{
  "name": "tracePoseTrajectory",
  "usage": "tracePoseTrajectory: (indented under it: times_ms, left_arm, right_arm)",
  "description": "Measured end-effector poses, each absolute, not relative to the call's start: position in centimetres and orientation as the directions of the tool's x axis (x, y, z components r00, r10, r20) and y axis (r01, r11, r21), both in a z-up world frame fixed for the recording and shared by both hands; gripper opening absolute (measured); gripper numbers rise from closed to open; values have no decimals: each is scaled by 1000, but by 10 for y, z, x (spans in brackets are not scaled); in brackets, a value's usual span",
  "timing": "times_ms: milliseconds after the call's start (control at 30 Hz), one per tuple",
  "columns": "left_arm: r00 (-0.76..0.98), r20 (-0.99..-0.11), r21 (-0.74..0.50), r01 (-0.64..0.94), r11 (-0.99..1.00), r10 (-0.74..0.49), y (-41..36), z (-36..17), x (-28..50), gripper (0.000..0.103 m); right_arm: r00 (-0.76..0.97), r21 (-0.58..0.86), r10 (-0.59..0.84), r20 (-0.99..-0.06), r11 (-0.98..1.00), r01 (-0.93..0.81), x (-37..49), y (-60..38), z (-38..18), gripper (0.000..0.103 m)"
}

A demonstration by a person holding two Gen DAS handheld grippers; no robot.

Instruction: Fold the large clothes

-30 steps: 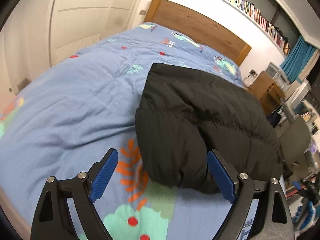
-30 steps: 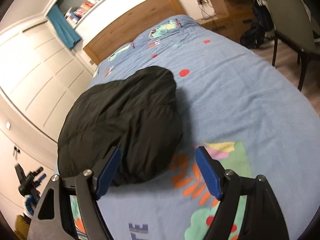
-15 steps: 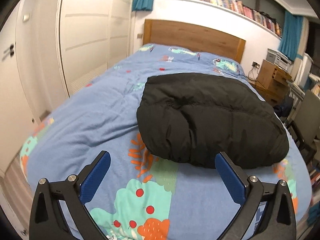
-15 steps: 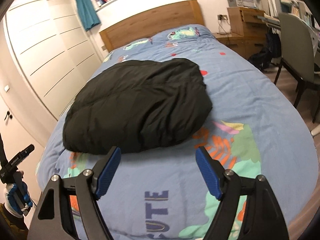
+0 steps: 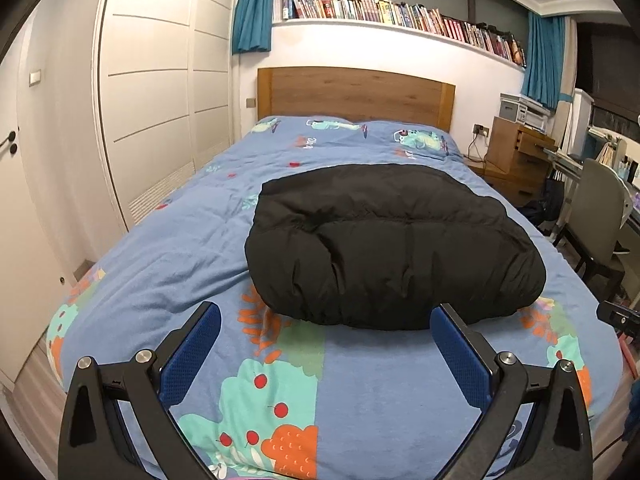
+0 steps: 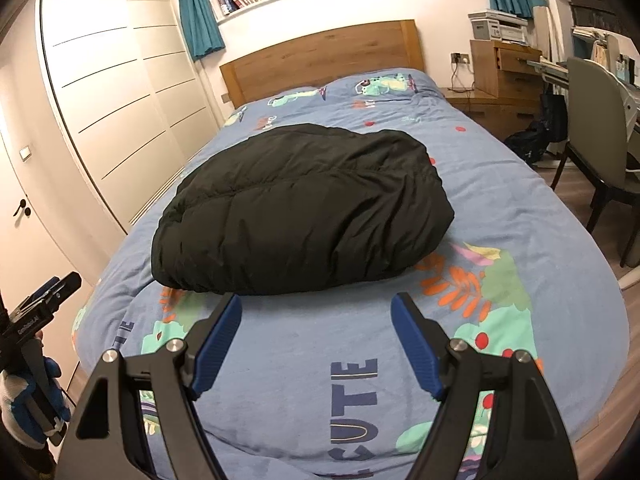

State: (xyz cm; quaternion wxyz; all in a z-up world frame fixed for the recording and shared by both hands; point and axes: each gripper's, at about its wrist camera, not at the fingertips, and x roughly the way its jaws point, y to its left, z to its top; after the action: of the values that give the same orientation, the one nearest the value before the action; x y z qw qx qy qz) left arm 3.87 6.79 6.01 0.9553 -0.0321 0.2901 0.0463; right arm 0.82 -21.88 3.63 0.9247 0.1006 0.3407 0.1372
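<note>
Black puffer jacket: one, folded into a thick rounded bundle. Lies on the bed across its middle, nearer the foot edge than the wooden headboard. Its near rounded edge rests over the orange leaf print of the cover. No tool touches it.

Bed cover: blue, printed with teal and orange shapes, red cherries and the word "CUTE" near the foot edge.

Left gripper: blue-padded jaws spread as wide as they go, nothing between them. Held above the foot edge of the bed, apart from the jacket.

Right gripper: jaws apart, somewhat narrower than the left pair, nothing between them. Also above the foot edge, just short of the jacket's near edge, not touching it.

Gloved hand: blue and white, at the far left of the right wrist view, carrying the other tool.

Surroundings: white wardrobe along the left side of the bed; bookshelf above the headboard; teal curtains; wooden bedside cabinet; grey chair off the right edge.
</note>
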Motion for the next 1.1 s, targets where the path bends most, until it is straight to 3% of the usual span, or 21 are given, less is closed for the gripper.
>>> tracePoseTrajectory:
  times_ms: [633,1100]
  left_arm:
    - [867,-484,43,-110,993,117,32,56,23,102]
    - [848,-514,39,-123,992,126,29,44,26,102]
  right_arm:
    - [774,150,172,-609,984,-101,-2,-214,22,76]
    - [764,99,132,-632,991,-89,-4,-214,7,76]
